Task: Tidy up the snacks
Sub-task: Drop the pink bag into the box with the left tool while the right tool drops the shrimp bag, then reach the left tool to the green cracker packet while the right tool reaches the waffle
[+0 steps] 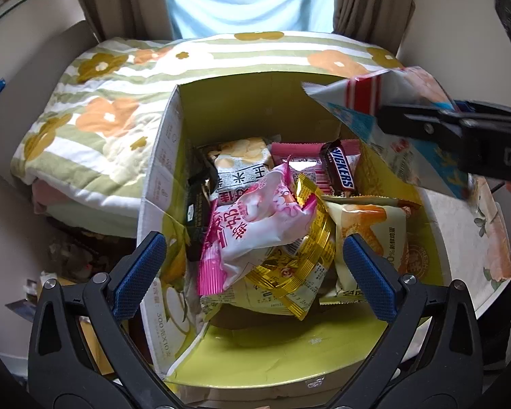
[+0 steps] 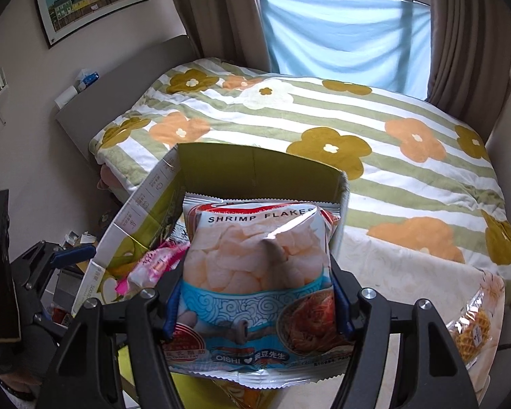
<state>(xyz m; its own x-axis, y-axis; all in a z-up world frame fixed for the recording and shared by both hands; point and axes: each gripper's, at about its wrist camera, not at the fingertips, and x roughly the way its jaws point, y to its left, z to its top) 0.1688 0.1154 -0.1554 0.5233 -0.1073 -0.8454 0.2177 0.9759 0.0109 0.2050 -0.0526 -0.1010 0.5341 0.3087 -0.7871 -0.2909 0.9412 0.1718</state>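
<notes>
A cardboard box (image 1: 173, 129) with a yellow-green inside stands open and holds several snacks: a pink-and-white packet (image 1: 252, 218), a gold packet (image 1: 310, 255), a Snickers bar (image 1: 340, 167) and an orange-printed bag (image 1: 371, 228). My left gripper (image 1: 255, 238) hangs open over the box, blue pads wide apart, nothing pressed between them. My right gripper (image 2: 257, 283) is shut on a Shrimp Flakes bag (image 2: 255, 255), held upright above the box's right side. In the left wrist view that bag (image 1: 357, 102) and the right gripper (image 1: 426, 126) are at the upper right.
The box (image 2: 255, 167) sits against a bed with a striped flower quilt (image 2: 323, 119). To the right, a pale flowered cloth (image 2: 408, 266) covers a table and carries a waffle snack packet (image 2: 473, 330). Clutter lies on the floor at the left (image 2: 78, 238).
</notes>
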